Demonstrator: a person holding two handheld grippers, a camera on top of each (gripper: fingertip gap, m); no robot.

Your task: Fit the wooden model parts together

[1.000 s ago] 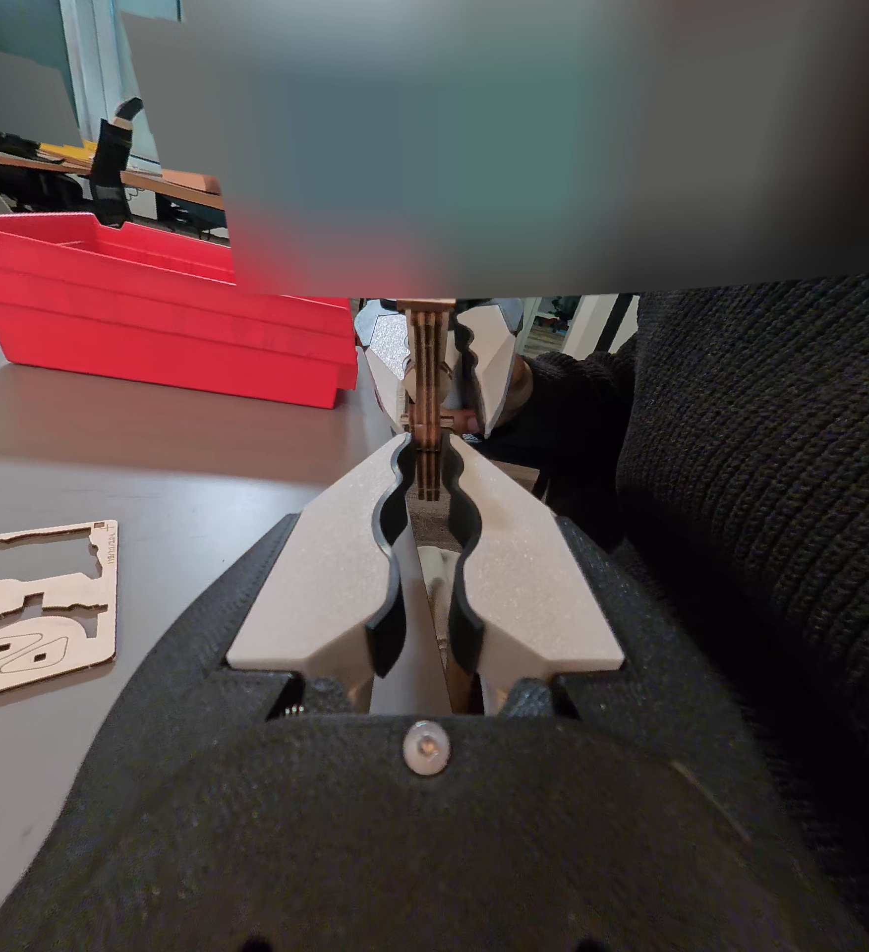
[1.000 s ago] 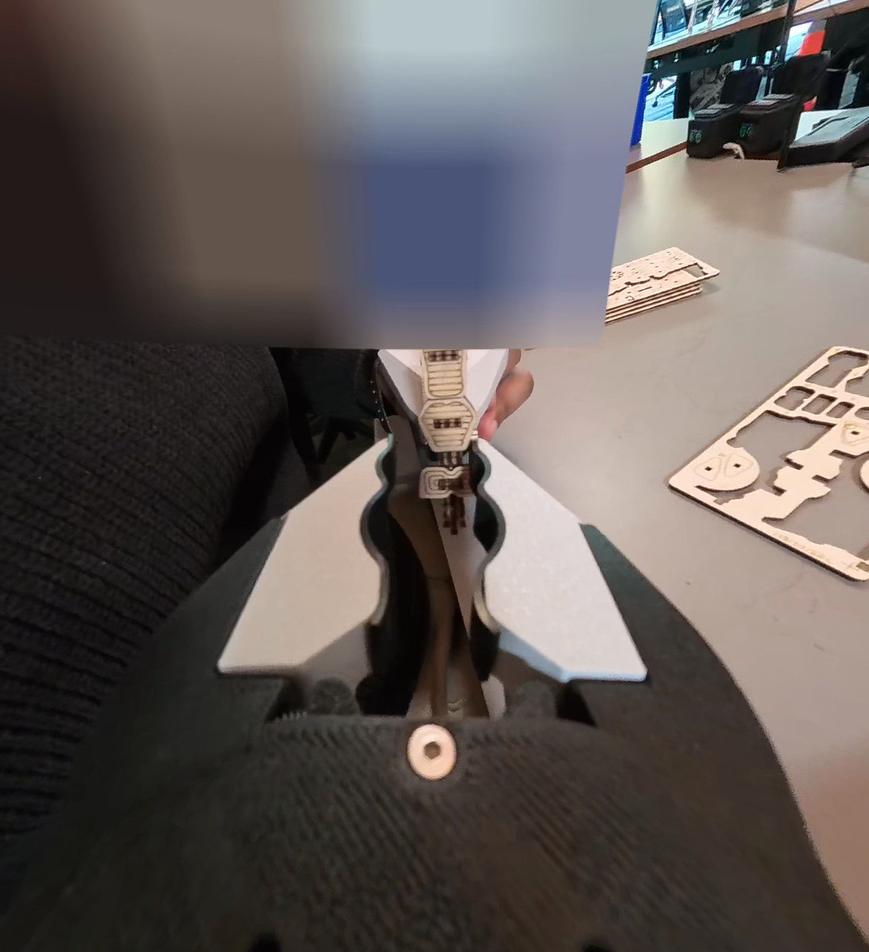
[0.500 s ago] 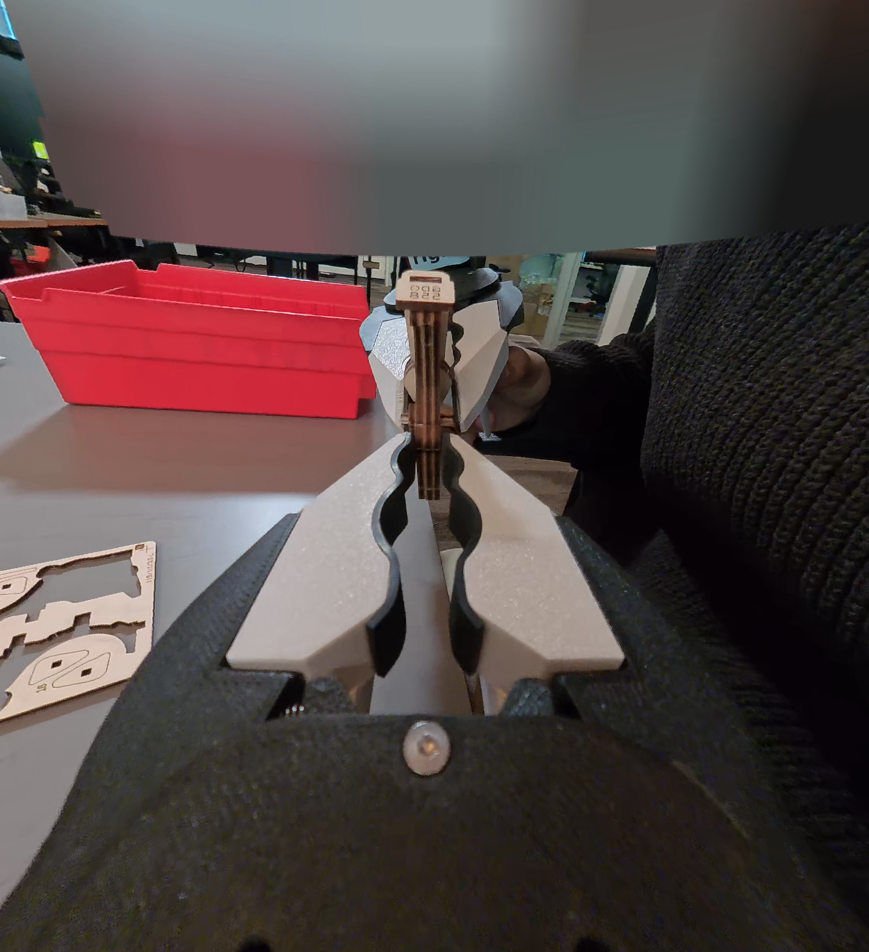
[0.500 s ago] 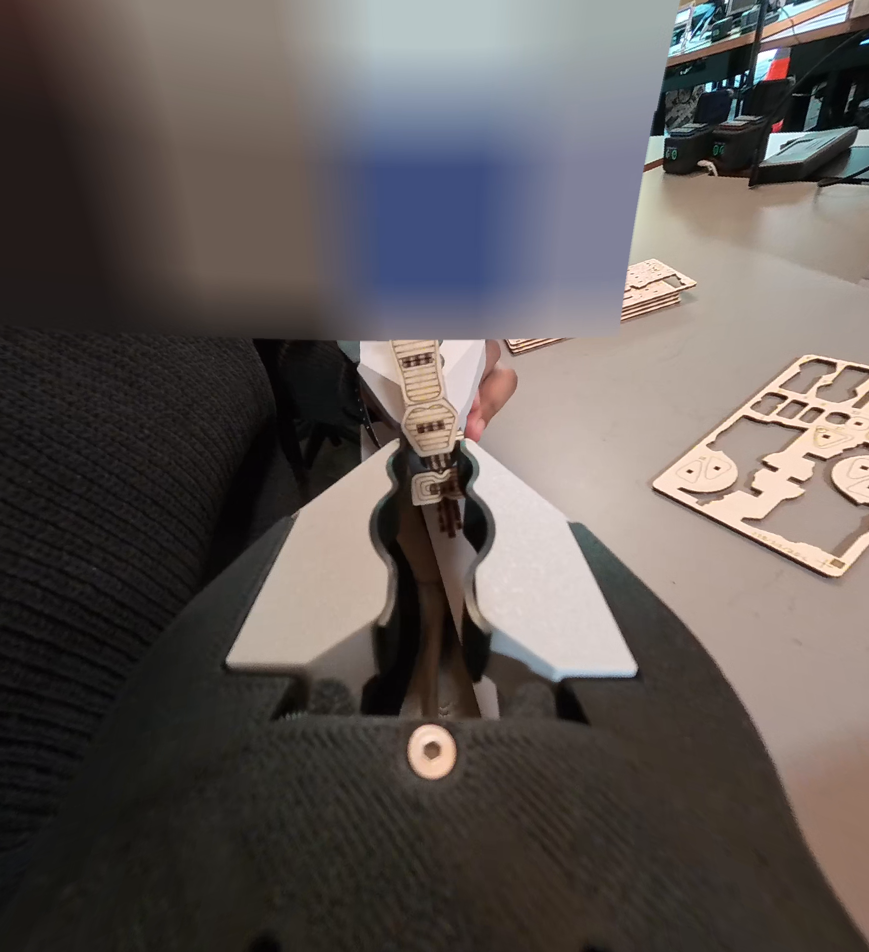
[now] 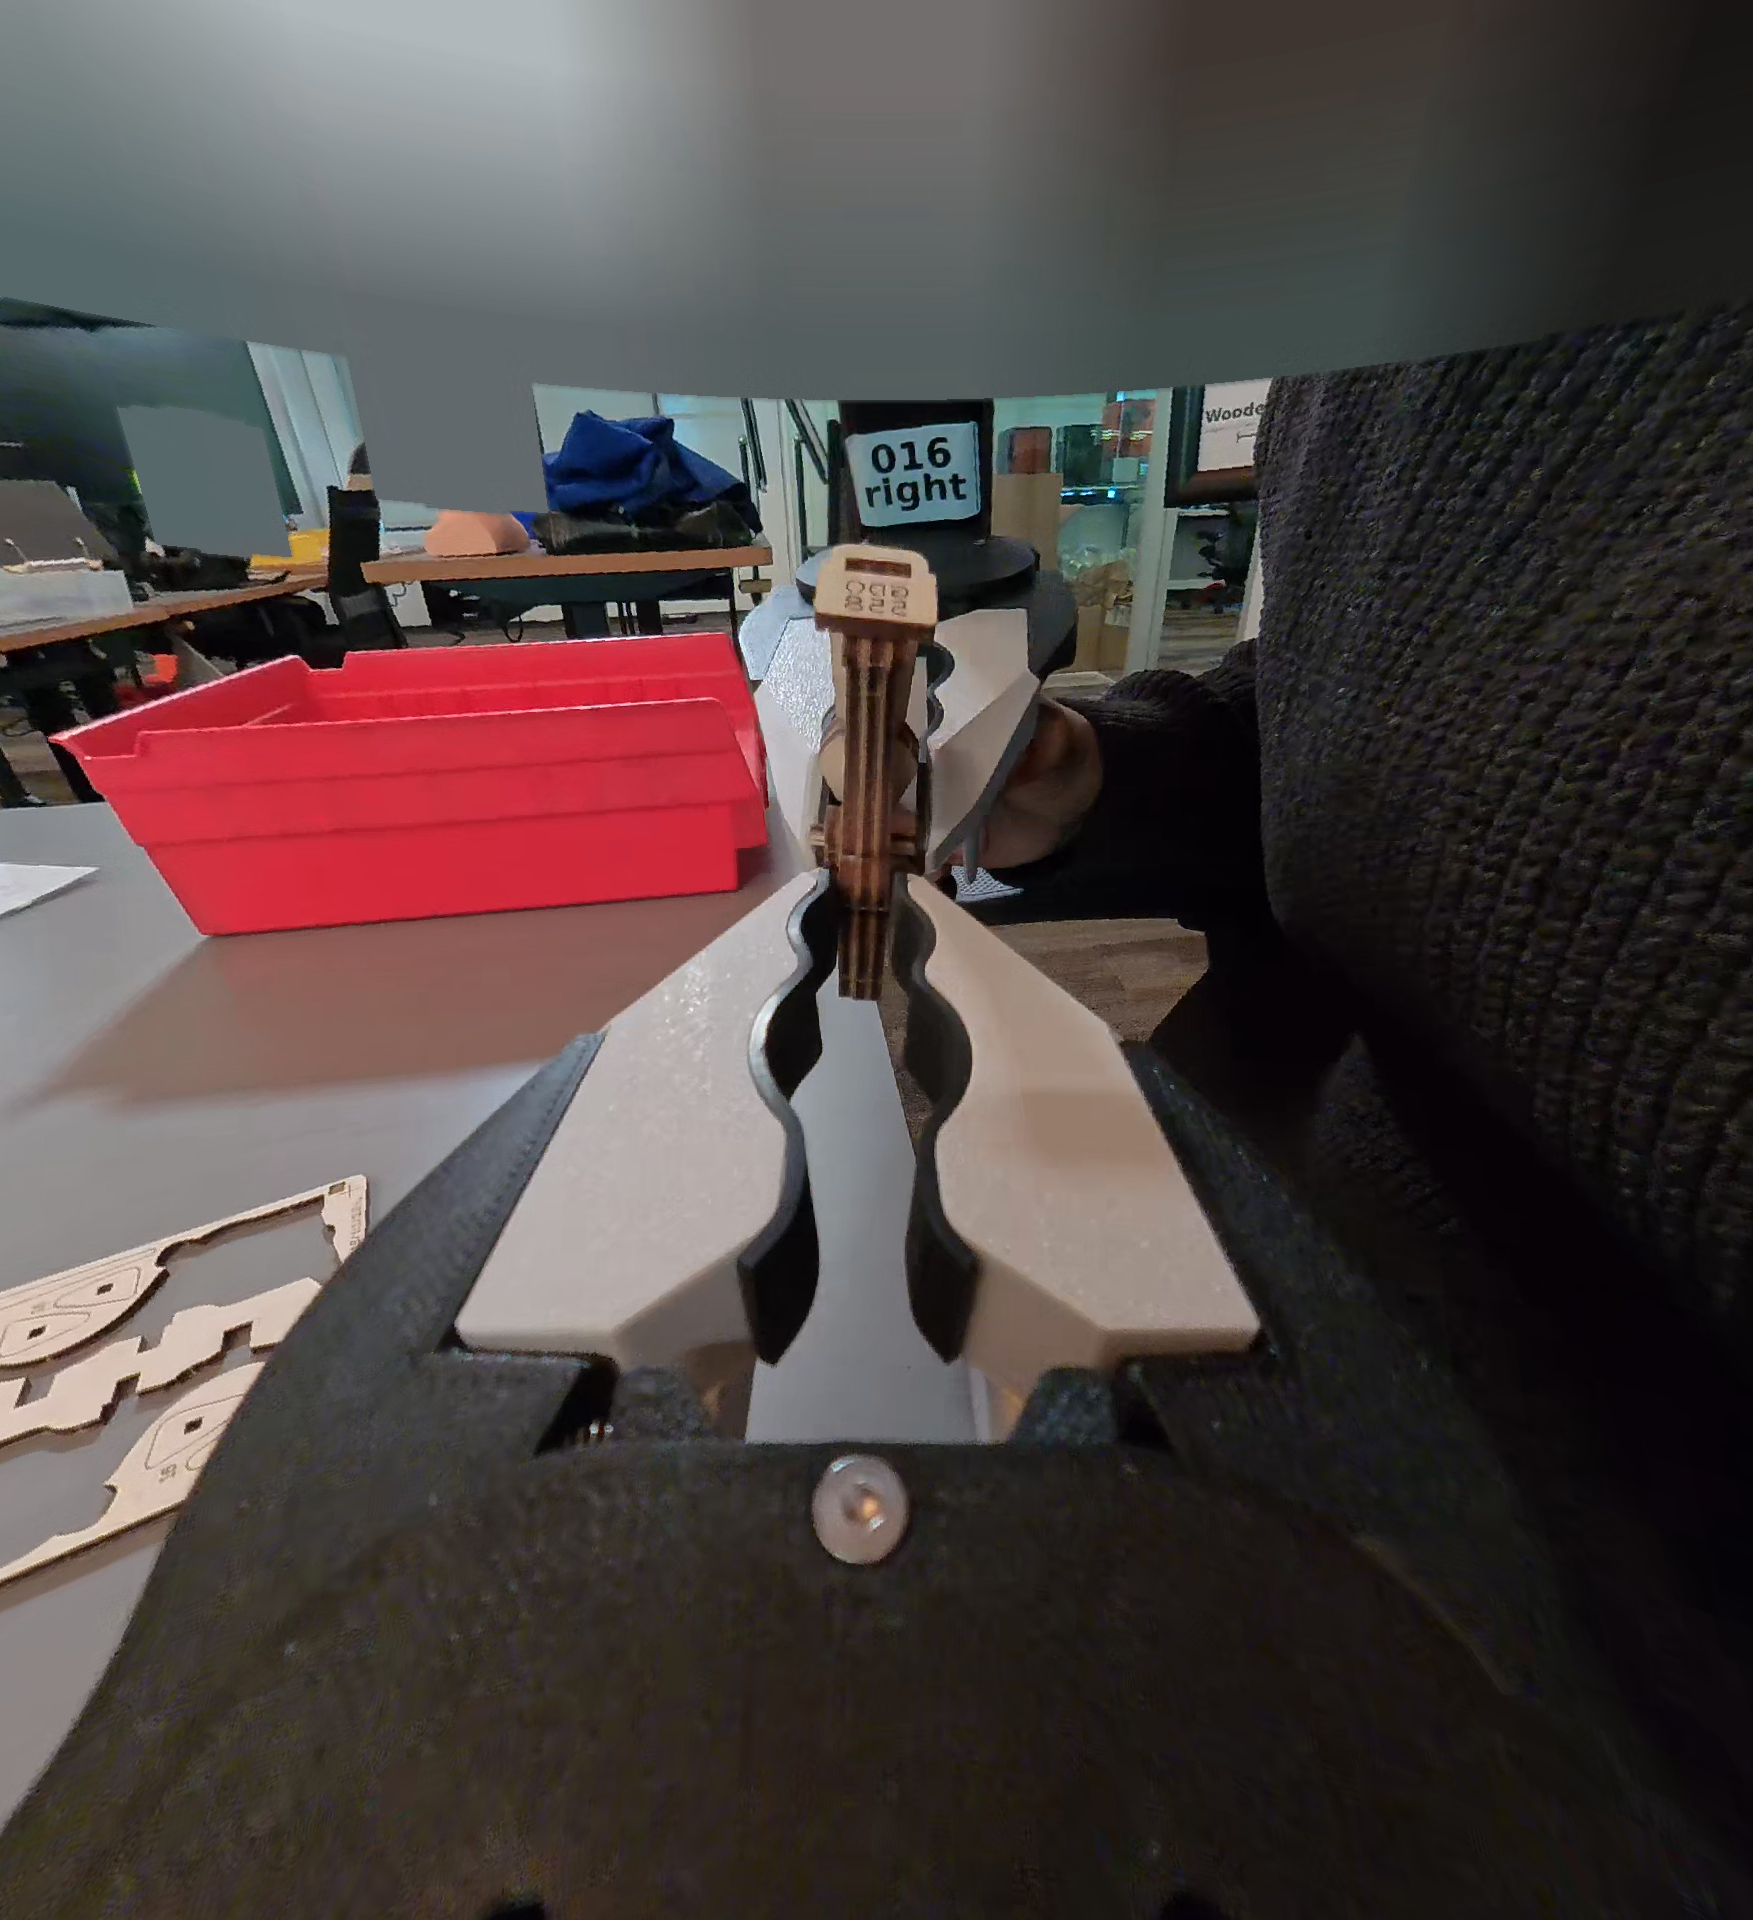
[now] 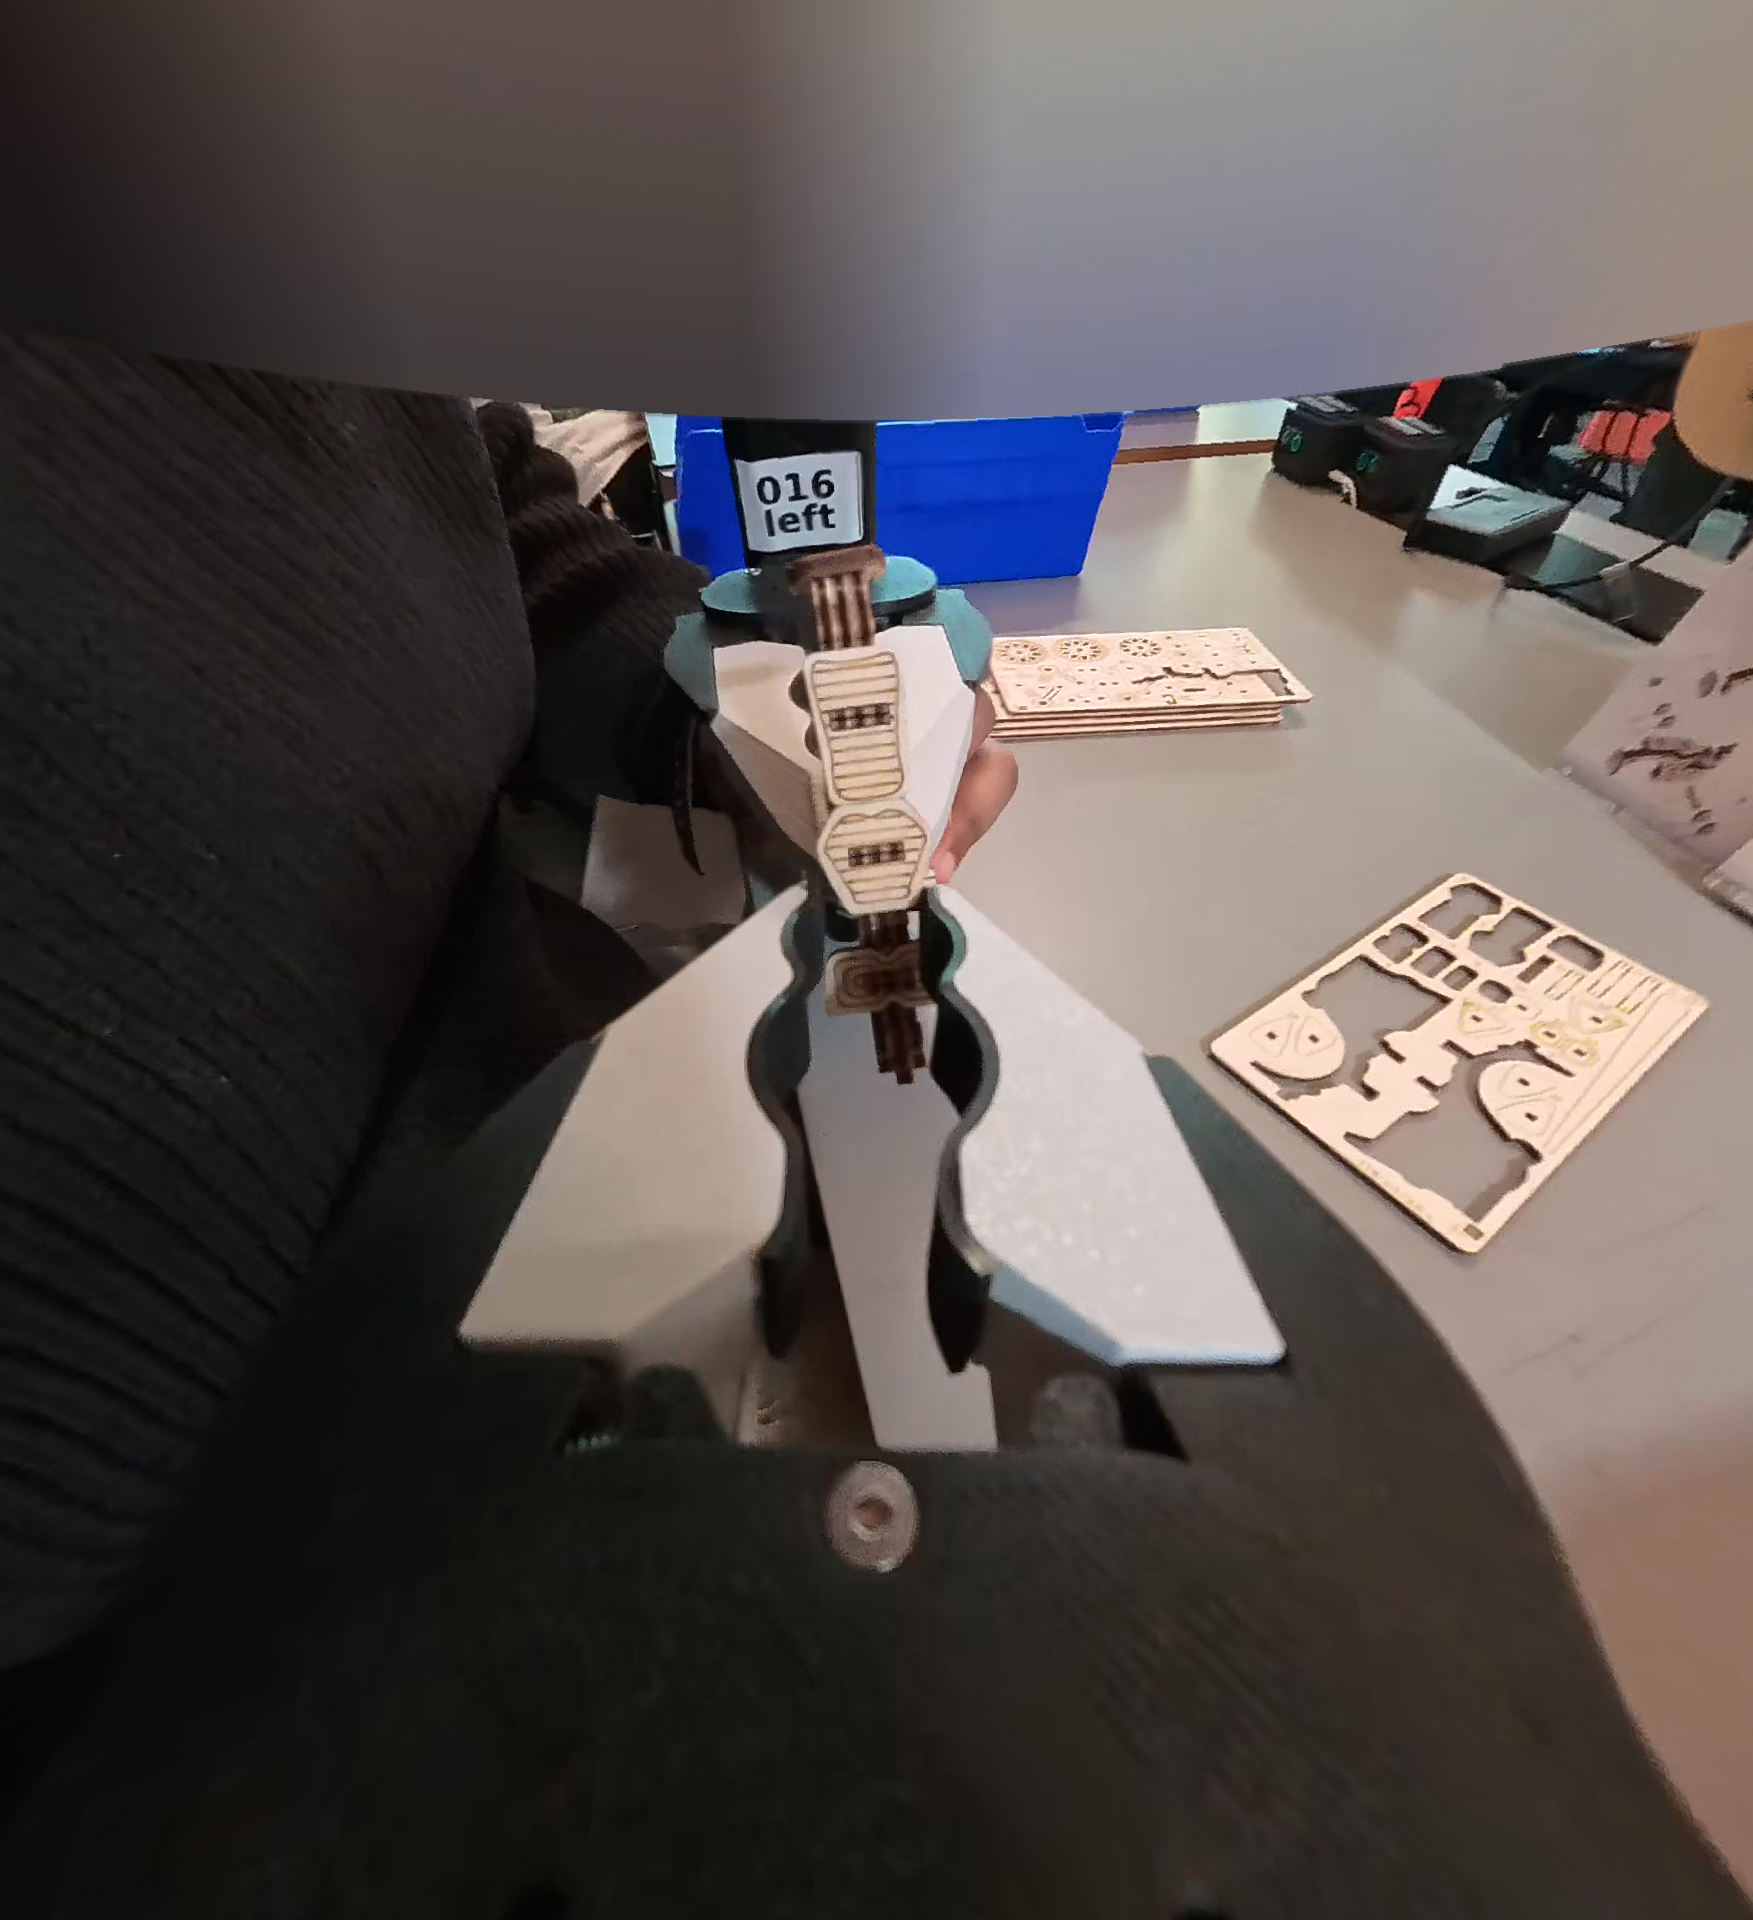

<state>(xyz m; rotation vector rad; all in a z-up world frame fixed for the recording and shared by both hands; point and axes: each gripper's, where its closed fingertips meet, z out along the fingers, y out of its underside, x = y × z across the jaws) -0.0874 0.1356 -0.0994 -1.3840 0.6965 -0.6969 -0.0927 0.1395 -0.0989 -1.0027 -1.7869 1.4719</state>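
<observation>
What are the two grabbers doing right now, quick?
Left gripper: shut on the wooden model, near its lower end.
Right gripper: shut on the same wooden model, facing the left one.

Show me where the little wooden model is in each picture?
Left wrist view: the wooden model stands edge-on at centre, just above the left gripper.
Right wrist view: it is at centre, above the right gripper, showing its ribbed plates.
Shared landmark: the cut-out sheet lying on the table.
</observation>
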